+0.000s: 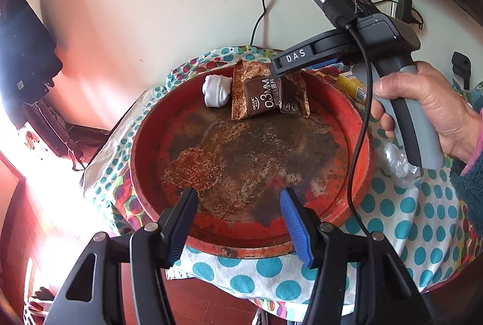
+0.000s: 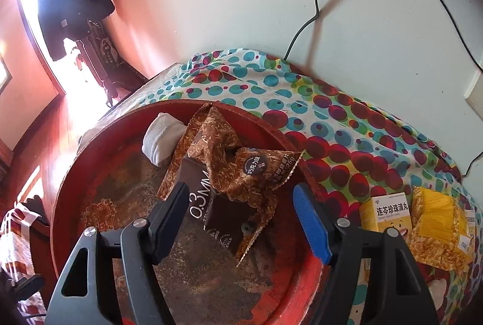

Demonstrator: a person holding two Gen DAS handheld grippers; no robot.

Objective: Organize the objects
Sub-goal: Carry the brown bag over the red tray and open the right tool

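Left gripper (image 1: 238, 198): lowest in the left wrist view, jaws apart with nothing between them, poised over the near rim of the tray.
Right gripper (image 2: 241, 198): bottom centre of the right wrist view, jaws spread wide and clear of the brown packets lying between and beyond the tips; in the left wrist view its body enters from the upper right, held by a hand (image 1: 434, 110) at the right edge.
Tablecloth (image 2: 302, 101): white with teal and red dots, filling the middle and right of the right wrist view.
Tray (image 1: 359, 125): round, red, its floor worn and rusty, sitting on the cloth at frame centre in both views.
Brown packets (image 2: 229, 156): crumpled snack wrappers, one printed "0.3MM", piled at the far side of the tray, upper centre of the left wrist view.
White roll (image 1: 214, 91): cloth-like bundle inside the tray, touching the packets on their left.
Yellow box (image 2: 383, 211): on the cloth outside the tray, lower right of the right wrist view, just beside a yellow packet (image 2: 437, 222).
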